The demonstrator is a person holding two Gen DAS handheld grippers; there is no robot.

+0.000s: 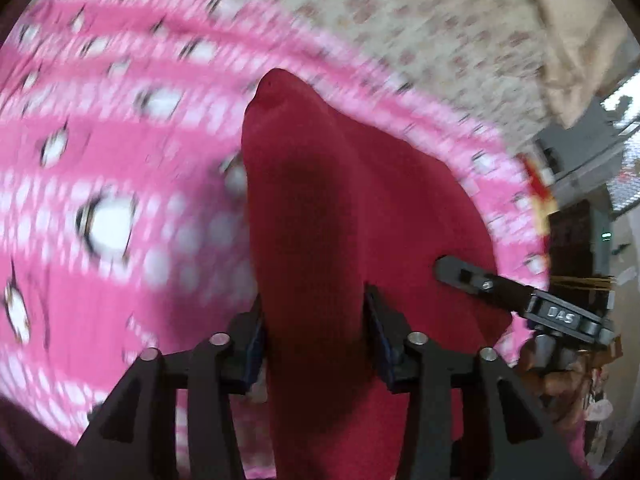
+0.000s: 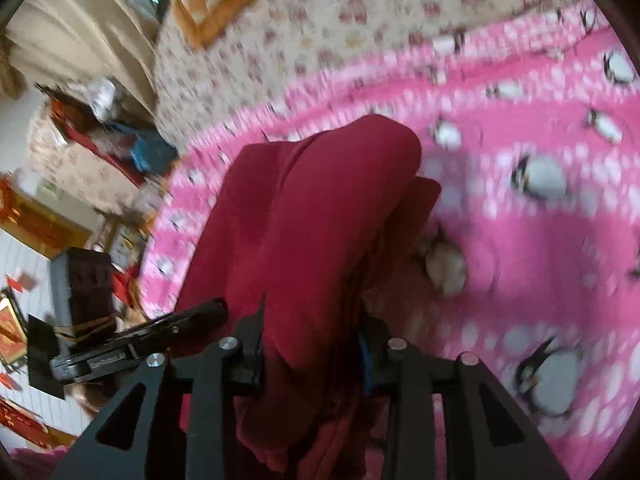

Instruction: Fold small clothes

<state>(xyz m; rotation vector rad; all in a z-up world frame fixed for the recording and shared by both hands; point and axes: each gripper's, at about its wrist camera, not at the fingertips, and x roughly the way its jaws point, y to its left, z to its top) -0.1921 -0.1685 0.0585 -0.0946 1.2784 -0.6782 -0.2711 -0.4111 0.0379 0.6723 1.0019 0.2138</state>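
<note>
A dark red knit garment [image 1: 320,200] hangs bunched above a pink penguin-print blanket [image 1: 100,160]. My left gripper [image 1: 316,304] is shut on a thick fold of it, and the cloth fills the gap between the pads. To the right, a finger of my right gripper [image 1: 460,274] lies against the same garment. In the right wrist view the red garment [image 2: 320,200] drapes up and forward in folds, with my right gripper [image 2: 312,328] shut on it. A finger of my left gripper [image 2: 200,316] shows at the left against the cloth's edge. Both views are motion-blurred.
The pink blanket [image 2: 520,240] lies on a floral bedsheet [image 2: 320,20]. An orange checked pillow [image 2: 216,0] sits at the far end. Beyond the bed's edge stand a dark cabinet [image 2: 86,284] and cluttered furniture [image 2: 100,120].
</note>
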